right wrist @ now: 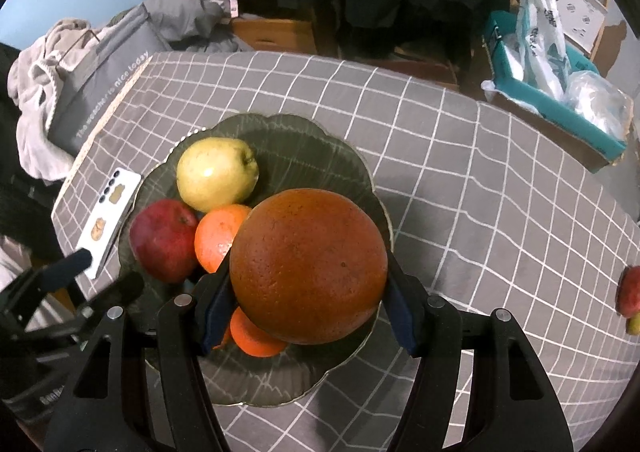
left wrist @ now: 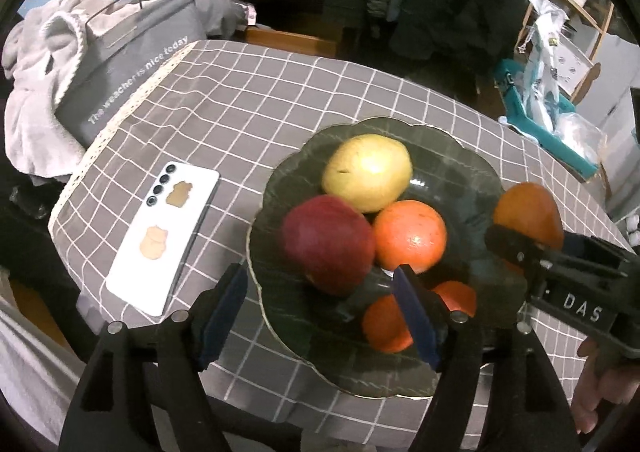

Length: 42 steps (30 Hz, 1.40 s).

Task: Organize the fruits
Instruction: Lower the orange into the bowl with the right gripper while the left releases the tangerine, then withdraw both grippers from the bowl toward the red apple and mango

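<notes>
Right wrist view: big orange (right wrist: 308, 266) pinched in right tongs (right wrist: 306, 312), just above the plate (right wrist: 356, 168).
Bare plate lies right of the pile; left tongs (left wrist: 324, 312) are spread, holding nothing, by the red apple (left wrist: 328, 244).

Each black hand-held gripper (left wrist: 320, 312) has blue-padded fingers (right wrist: 216, 304) and silver screws.
</notes>
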{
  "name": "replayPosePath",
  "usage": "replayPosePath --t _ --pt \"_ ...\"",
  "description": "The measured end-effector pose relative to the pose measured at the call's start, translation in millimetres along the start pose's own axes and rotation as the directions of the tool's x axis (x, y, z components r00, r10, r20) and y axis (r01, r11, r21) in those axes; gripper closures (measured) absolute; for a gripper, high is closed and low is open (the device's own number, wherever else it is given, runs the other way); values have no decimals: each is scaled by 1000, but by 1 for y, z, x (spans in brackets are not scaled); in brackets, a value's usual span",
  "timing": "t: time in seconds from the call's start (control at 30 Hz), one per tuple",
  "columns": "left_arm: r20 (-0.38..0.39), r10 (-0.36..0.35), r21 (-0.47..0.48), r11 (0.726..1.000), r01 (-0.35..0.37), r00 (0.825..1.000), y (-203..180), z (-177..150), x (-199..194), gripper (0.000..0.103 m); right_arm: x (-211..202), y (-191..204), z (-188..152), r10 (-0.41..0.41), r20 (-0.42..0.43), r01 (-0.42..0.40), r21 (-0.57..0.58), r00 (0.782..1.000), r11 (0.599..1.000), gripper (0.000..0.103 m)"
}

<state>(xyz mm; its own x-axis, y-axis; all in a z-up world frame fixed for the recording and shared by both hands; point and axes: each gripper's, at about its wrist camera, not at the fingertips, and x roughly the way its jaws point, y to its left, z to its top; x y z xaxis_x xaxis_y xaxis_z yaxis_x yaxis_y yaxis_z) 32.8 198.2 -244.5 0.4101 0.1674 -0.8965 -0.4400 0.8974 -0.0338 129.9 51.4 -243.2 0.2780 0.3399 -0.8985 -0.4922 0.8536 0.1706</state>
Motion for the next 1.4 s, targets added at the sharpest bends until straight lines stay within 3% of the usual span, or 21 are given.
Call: replayPosePath --t 0.33,0.67,0.77,1.07,1.4 --pt "-12 6 -18 1000 -7 1000 6 1 2 26 20 2 -6 13 -86 -13 -4 996 1000 35" --pt "0 -3 -35 999 3 1000 9 3 -4 26 21 2 -8 1 -90 -2 -10 996 1000 34" --pt "8 -13 -51 999 14 1000 12 5 -8 26 9 2 -5 6 -30 -6 -4 1000 1000 24" --pt "55 -13 -45 999 16 998 11 9 -23 24 -38 -7 8 -32 99 29 33 995 999 24" --pt "176 -28 13 1000 27 984 -9 20 -65 17 -109 -8 10 -124 264 119 37 957 992 24"
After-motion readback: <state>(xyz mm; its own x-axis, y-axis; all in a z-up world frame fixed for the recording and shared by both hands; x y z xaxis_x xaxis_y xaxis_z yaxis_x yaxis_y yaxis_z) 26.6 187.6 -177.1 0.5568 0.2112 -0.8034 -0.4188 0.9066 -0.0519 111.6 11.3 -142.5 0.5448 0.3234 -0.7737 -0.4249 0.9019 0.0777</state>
